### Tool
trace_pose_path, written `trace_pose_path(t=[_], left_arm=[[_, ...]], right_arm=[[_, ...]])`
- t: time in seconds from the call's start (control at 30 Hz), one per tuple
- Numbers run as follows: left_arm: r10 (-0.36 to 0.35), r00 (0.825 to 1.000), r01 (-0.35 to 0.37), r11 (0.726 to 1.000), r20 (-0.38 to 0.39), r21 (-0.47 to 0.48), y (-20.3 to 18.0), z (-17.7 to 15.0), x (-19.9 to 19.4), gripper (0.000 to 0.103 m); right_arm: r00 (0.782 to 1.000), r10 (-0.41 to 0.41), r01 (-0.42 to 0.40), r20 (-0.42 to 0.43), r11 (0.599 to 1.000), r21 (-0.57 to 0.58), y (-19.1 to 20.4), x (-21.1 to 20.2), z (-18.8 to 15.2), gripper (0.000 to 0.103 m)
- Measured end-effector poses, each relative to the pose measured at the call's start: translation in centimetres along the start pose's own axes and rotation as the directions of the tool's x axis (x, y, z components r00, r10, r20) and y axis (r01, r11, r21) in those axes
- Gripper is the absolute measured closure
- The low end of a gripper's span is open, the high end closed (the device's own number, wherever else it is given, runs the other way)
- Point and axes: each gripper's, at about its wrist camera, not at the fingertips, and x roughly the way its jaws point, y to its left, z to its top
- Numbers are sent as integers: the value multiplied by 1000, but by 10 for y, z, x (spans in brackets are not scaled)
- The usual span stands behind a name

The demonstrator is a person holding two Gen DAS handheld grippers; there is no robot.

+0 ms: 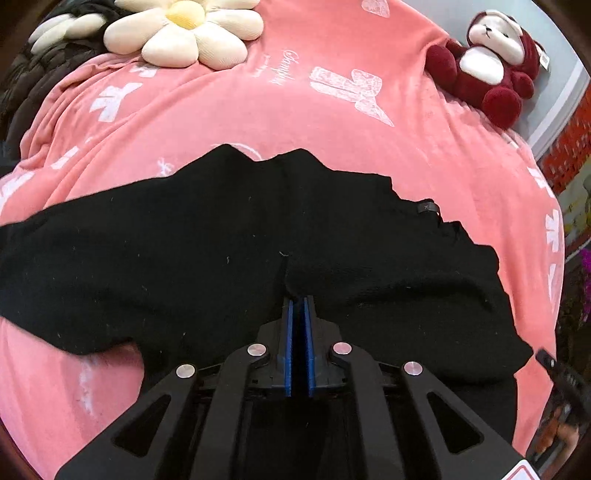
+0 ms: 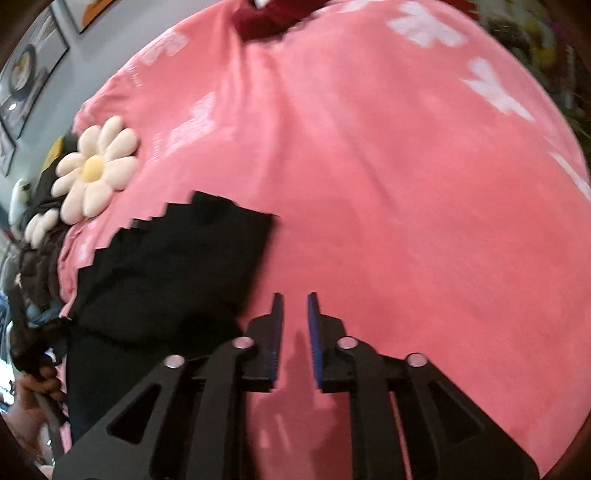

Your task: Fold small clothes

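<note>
1. Pink blanket [image 1: 332,122] with white bow prints covers the whole work surface in both views. Creased, some folds toward the far side.
2. Black garment [image 1: 184,258] lies spread across the blanket in the left wrist view, edges uneven, lint specks on it. In the right wrist view the same garment [image 2: 177,266] sits left of the gripper, blurred at its edge.
3. Left gripper [image 1: 298,299]: jaws nearly together, blue pads with only a thin slit between them. Tips sit at a raised ridge of the black fabric; fabric looks pinched between the pads.
4. Right gripper [image 2: 295,299]: jaws partly open, bare pink blanket visible in the gap, nothing between the pads. Just beside the garment's right edge, not touching it.
5. Flower cushion [image 1: 184,33], cream petals with a yellow centre, at the far left edge of the blanket.
6. Dark red and white plush toy [image 1: 487,62] at the far right corner, sitting on the blanket edge.
7. A person's hand [image 2: 40,384] shows at the left edge of the right wrist view, gripping a handle; detail is blurred.
</note>
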Motion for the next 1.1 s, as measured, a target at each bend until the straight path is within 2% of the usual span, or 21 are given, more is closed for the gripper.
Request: trace_pose_path(t=[0.07,0.17,0.2,0.23,0.27,0.33,0.37,0.4,0.43,0.47,0.5,0.57,0.6,0.67,0.73,0.8,0.9,0.97,1.0,1.07,1.1], left_arm=[[-9,1000,9,1000,-1,-26,2,3,0,95],[-24,1000,25,999,9,-44,2,5,-2,95],[-20,1000,21,1000,16,-21,0,7,-2,96],[-21,999,21,1000,24,5,-3,10,-2,100],[-16,999,14,999,41,28,-6,13,-4,100],[-32,995,27,998,92,59,-11,23,-12,100],[-32,994,26,998,105,58,-11,27,-13,100],[-16,995,11,999,103,49,-9,32,-8,100],[13,997,-17,999,80,47,-7,33,0,100],[58,998,-60,996,32,60,-5,31,15,99],[78,997,-80,994,24,73,-3,29,21,95],[79,996,-82,993,44,84,-7,28,13,94],[61,997,-64,996,38,67,-7,27,10,90],[11,998,-13,999,59,32,-4,24,-6,60],[-12,994,11,1000,109,14,-3,19,-27,39],[-38,992,39,999,118,-2,-6,16,-36,38],[-30,994,33,999,109,-28,-15,13,-40,37],[-23,994,27,999,110,-32,-26,10,-37,34],[-2,995,5,1000,101,-28,-29,9,-33,32],[68,996,-68,998,59,-5,-32,7,-16,32],[140,990,-140,990,12,8,-29,3,0,32]], right_arm=[[1000,-9,9,-13,1000,-11,12,26,18,47],[994,-37,36,-101,999,-9,19,75,35,47],[990,-27,26,-138,1000,-4,18,92,36,63],[994,-20,17,-108,999,-27,23,95,41,70],[996,-4,1,-88,999,-34,26,92,45,95],[998,58,-57,19,998,-21,32,69,59,95],[998,49,-47,45,998,-53,35,67,61,95],[1000,12,-10,23,996,-89,36,75,60,95],[997,-36,28,-73,993,-114,32,96,55,94],[990,-54,39,-127,992,-117,27,106,50,90],[996,-48,39,-79,993,-112,24,98,48,83],[995,-97,97,5,994,-49,17,68,44,65],[998,-61,61,19,998,-20,12,54,39,64],[998,-29,30,48,999,-17,6,25,19,64],[999,-23,25,41,998,-50,8,9,-4,62],[1000,-6,7,7,997,-83,13,5,-29,62],[1000,-13,10,-18,982,-189,38,17,-42,64],[999,-36,30,-27,978,-207,48,30,-42,76],[999,-49,45,-17,979,-198,44,29,-44,89],[997,-75,75,7,988,-137,30,29,-36,94],[998,-65,64,-2,994,-90,19,31,-35,94]])
